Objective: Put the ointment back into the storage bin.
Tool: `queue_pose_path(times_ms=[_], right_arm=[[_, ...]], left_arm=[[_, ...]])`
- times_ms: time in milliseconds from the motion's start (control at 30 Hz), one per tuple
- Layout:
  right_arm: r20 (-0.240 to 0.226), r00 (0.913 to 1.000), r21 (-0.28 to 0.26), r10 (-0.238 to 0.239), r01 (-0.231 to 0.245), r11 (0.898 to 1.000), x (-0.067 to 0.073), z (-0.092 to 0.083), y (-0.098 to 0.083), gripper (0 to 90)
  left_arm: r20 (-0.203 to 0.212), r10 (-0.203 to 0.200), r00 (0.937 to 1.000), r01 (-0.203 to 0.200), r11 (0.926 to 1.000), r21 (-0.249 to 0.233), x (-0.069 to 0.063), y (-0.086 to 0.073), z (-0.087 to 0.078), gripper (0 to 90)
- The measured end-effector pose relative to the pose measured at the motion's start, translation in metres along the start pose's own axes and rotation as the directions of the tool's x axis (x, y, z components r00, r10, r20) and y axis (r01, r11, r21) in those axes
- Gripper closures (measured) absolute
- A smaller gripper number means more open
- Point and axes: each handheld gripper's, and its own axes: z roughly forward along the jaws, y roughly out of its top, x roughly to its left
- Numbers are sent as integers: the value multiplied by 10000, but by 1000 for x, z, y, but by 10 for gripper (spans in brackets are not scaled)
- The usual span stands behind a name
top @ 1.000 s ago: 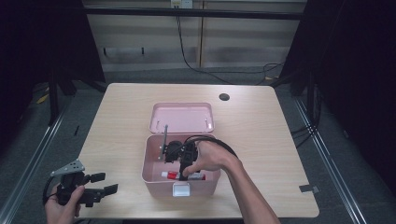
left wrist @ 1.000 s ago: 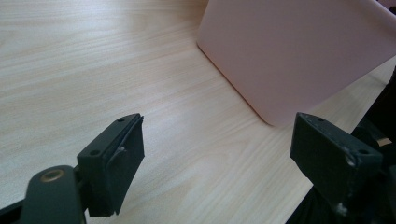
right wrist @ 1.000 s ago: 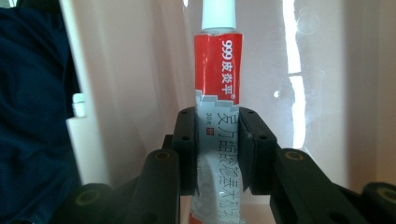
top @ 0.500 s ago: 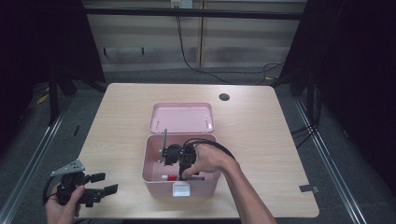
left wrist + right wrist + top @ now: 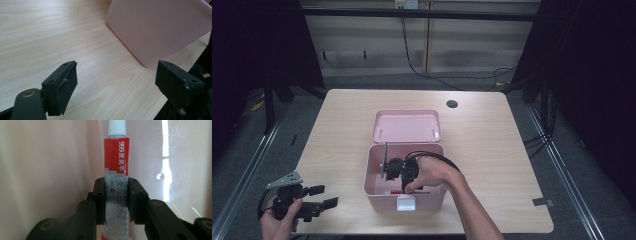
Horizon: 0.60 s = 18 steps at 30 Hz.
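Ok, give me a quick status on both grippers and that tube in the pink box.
Right gripper shut on the red-and-white tube, inside the pink box. Left gripper open, idle over the table. Box walls close around the tube.

1. High view: the pale wooden bench [image 5: 492,150] is evenly lit from above; the room around it falls to near black at both sides of the frame.
2. Left gripper view: soft daylight tone, the near black jaws slightly blurred.
3. Right gripper view: bright white glare streaks at the right on the glossy pink plastic box wall [image 5: 175,157]; the red-and-white tube [image 5: 116,162] is sharp.
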Motion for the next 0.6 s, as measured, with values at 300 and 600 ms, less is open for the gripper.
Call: queue_pose_path(times_ms=[300, 600], right_arm=[[-78, 9999, 129, -124, 125, 9998, -1, 2, 0, 699], [-169, 9998, 187, -104, 107, 9998, -2, 3, -1, 698]], left_arm=[[-13, -45, 10000, 45, 10000, -17, 0, 0, 0, 178], [-42, -42, 10000, 41, 10000, -26, 0, 0, 0, 177]])
